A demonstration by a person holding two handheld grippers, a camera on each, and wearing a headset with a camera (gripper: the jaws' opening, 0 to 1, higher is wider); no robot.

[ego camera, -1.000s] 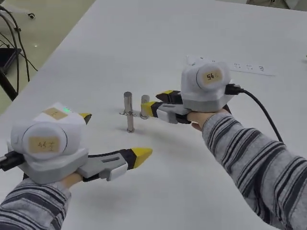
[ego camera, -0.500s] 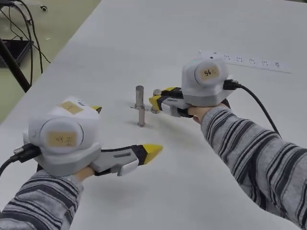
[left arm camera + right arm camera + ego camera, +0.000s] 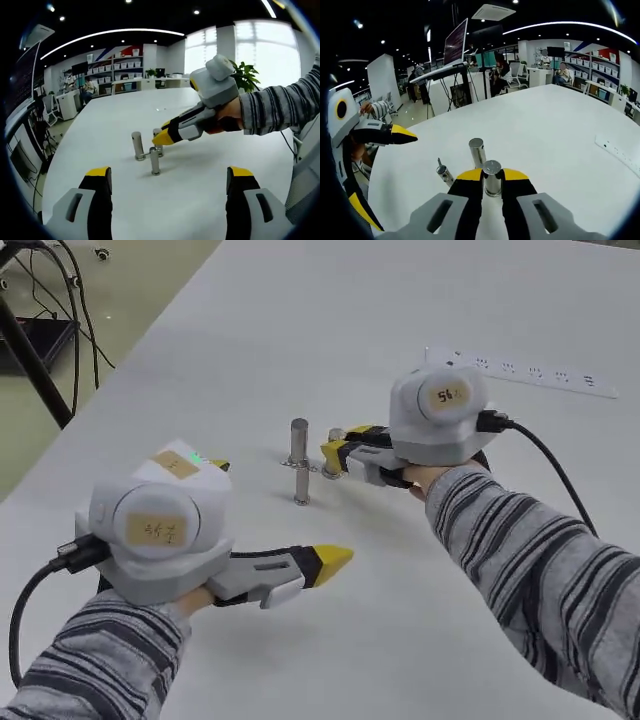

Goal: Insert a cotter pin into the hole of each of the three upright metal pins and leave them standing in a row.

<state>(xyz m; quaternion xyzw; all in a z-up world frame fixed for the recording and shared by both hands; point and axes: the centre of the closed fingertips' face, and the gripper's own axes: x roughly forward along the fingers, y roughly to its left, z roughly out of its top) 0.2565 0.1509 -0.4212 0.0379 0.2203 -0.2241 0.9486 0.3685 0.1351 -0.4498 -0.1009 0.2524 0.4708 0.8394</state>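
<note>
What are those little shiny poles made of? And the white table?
The poles look like polished metal, probably steel: silvery grey with bright reflections. The table looks like smooth white laminate or painted board, with a soft sheen; I cannot tell which.

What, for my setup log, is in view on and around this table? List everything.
table: one, white, under everything.
metal pin: three, silver, upright, clustered mid-table.
cotter pin: one seen, silver, at the nearest pin.
power strip: one, white, far right.
left gripper: one, white, yellow-tipped, open, near side.
right gripper: one, same colours, shut on a metal pin.
cables: two, black, one from each gripper.
sleeves: two, grey-striped.
</note>
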